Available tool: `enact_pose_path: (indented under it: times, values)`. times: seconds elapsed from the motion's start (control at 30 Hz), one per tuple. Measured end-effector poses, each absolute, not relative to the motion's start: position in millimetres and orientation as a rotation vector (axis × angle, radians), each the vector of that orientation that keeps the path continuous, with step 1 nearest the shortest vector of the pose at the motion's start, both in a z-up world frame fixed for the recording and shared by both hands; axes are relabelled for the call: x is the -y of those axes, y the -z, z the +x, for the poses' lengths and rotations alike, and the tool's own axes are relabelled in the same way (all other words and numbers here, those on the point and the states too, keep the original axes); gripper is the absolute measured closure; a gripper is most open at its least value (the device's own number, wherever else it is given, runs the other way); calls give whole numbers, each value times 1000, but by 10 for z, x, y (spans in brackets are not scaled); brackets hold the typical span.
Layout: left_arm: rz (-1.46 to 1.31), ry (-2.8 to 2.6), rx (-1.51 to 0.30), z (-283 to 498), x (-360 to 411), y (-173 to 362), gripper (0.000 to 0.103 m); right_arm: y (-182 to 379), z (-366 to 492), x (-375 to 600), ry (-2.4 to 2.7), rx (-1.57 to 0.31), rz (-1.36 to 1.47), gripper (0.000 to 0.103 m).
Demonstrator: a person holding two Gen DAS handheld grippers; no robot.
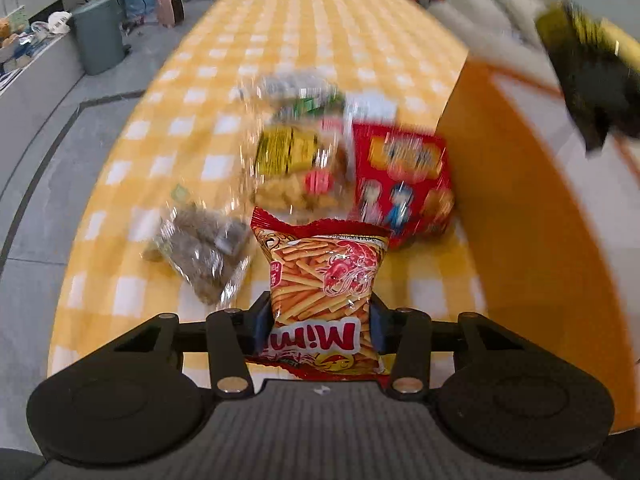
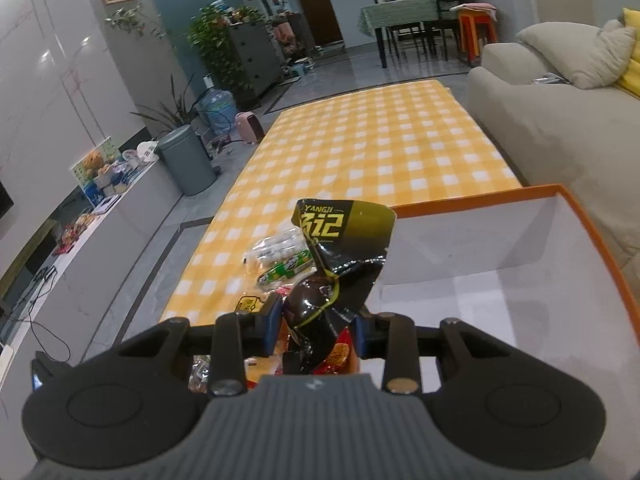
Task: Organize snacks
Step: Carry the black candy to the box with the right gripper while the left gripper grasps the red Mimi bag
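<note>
My left tongs (image 1: 322, 326) clamp Mimi shrimp-stick bag (image 1: 324, 280); right tongs (image 2: 316, 332) pinch black Yangji packet (image 2: 340, 248). Carry both over orange box (image 2: 592, 240) at right, release low.

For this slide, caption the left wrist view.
Left tongs gripping a red Mimi snack bag over the yellow checked tablecloth.

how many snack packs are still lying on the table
4: grey-filled clear bag at left, yellow-label clear bag centre, green-label clear pack behind it, red box beside the orange box. Others may be hidden.
</note>
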State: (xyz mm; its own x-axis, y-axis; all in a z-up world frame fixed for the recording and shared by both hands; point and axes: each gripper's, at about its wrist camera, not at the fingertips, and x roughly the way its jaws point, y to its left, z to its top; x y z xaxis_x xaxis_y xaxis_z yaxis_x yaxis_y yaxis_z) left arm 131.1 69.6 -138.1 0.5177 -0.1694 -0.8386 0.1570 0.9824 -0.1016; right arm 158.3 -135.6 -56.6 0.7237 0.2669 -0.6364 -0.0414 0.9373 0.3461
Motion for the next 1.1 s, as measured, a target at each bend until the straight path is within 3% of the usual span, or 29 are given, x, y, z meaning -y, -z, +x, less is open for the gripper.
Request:
enact_pose_path:
  times: [0.37, 0.6, 0.93, 1.1]
  values:
    - [-238, 388, -895, 1071, -714, 904, 50, 237, 1229, 2069, -76, -825, 247, 70]
    - [-249, 413, -912, 1008, -621, 920, 50, 691, 1155, 2323, 21, -1061, 224, 70]
    - [-253, 393, -946, 1052, -640, 1026, 50, 1311, 1465, 2184, 67, -1204, 72, 70]
    - [-233, 408, -932, 1040, -586, 1023, 50, 1413, 1512, 2403, 41, -1227, 204, 70]
